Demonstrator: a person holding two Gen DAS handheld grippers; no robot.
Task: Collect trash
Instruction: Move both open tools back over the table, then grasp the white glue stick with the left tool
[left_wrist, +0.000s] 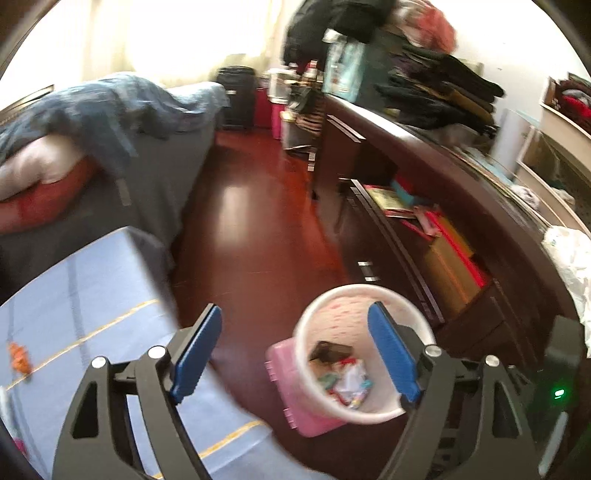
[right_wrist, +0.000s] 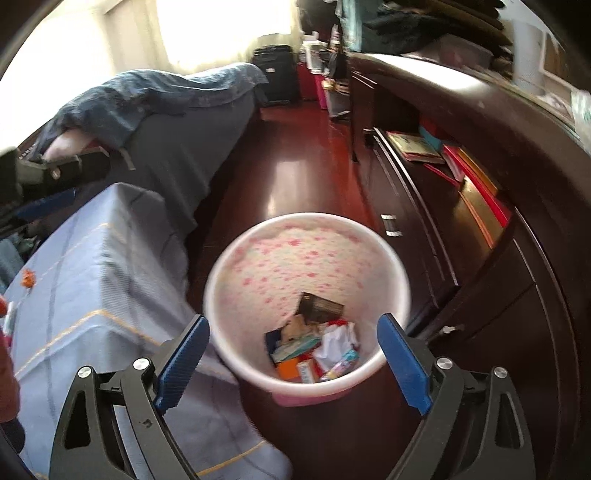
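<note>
right wrist view: pink-spotted bin (right_wrist: 306, 258) holds trash (right_wrist: 314, 350) at six o'clock; right tongs (right_wrist: 293, 354) and left tongs (left_wrist: 295, 350) both wide open, empty.

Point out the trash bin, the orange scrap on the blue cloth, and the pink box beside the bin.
trash bin (right_wrist: 399, 280), right wrist view, right side of white rim.
orange scrap (left_wrist: 19, 360), left wrist view, its middle.
pink box (left_wrist: 282, 373), left wrist view, top face left of bin.

bins – 1 (right_wrist: 306, 236) | pink boxes – 1 (left_wrist: 291, 402) | beds – 1 (right_wrist: 166, 147) | orange scraps – 1 (left_wrist: 19, 360)
</note>
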